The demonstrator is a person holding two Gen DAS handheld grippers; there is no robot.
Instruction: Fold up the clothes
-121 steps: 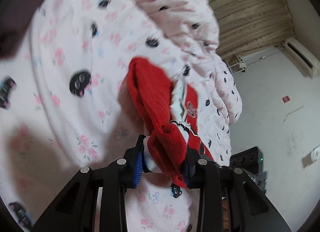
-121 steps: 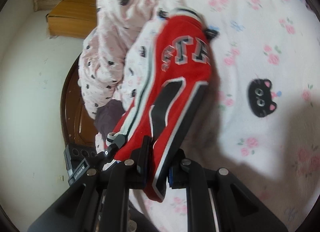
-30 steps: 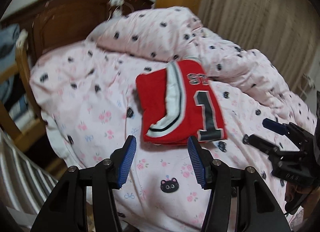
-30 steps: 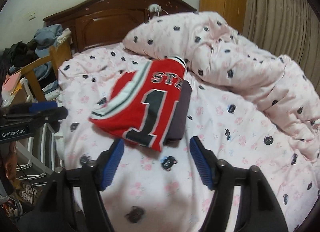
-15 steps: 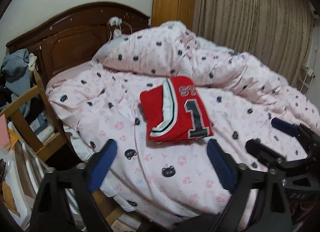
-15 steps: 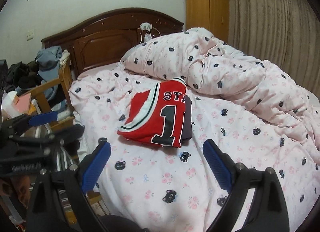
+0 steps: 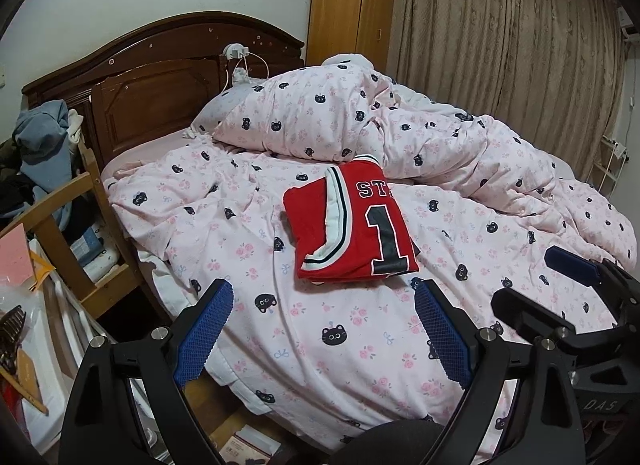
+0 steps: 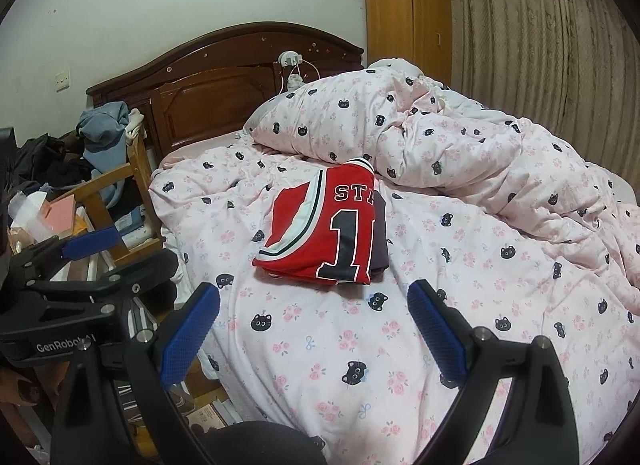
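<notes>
At far left, beside the bed, a wooden chair (image 7: 60, 221) carries a heap of clothes, a blue-grey garment (image 7: 40, 141) on top. Loose items and a pink sheet (image 7: 14, 257) lie in front of it. Behind: dark wooden headboard (image 7: 160, 65), white wall.

Left gripper (image 7: 322, 329): jaws spread wide, blue pads (image 7: 204, 329) facing each other, nothing between them. It hangs over the near edge of the bed, apart from the fabric. In the right wrist view it shows at the left margin (image 8: 86, 261), also spread and empty.

Centre: red jersey (image 7: 350, 225) lies folded into a flat rectangle on the pink cat-print sheet (image 7: 320, 337). White and dark trim runs diagonally across the top layer; letters "ST" and numeral "1" face up. A dark grey garment (image 8: 380, 237) lies under it, its edge showing along the jersey's right side. Neither gripper touches the jersey.

Behind the jersey: bunched duvet (image 7: 400, 133) in the same print, running from the headboard toward the right.

Right gripper (image 8: 314, 329): jaws wide apart, empty, held above the sheet near the jersey. From the left wrist view it appears at the right margin (image 7: 560, 285).

Far right: wooden wardrobe (image 7: 352, 13), then brown curtains (image 7: 520, 45).
</notes>
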